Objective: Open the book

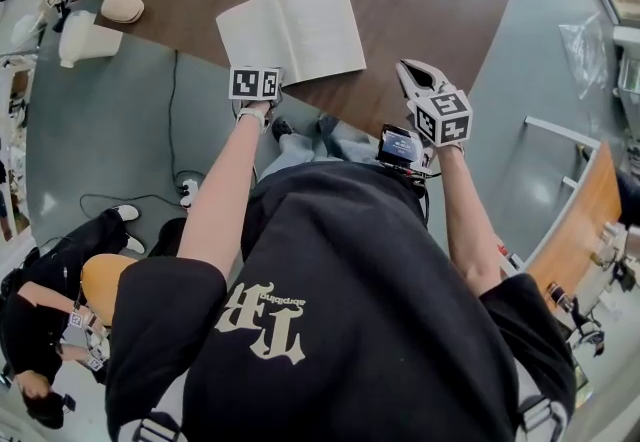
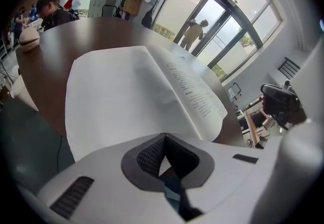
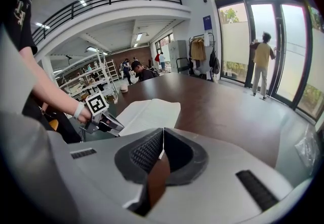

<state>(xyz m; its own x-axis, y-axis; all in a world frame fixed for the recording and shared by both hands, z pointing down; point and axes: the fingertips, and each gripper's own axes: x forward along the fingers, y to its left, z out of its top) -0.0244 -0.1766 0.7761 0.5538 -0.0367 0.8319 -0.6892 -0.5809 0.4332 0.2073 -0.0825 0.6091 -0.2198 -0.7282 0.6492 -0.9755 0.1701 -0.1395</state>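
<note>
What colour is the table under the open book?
Dark brown table, clearest in the head view.

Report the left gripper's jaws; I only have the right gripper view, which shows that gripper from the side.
Observer: The left gripper has its jaws together, nothing between them.
Operator: Confirm the book is open.
Observer: The book lies open flat; its right-hand page carries printed lines.
Operator: Give its place on the table.
Observer: In the head view its near corner sits at the edge of the table, just ahead of the left gripper.
</note>
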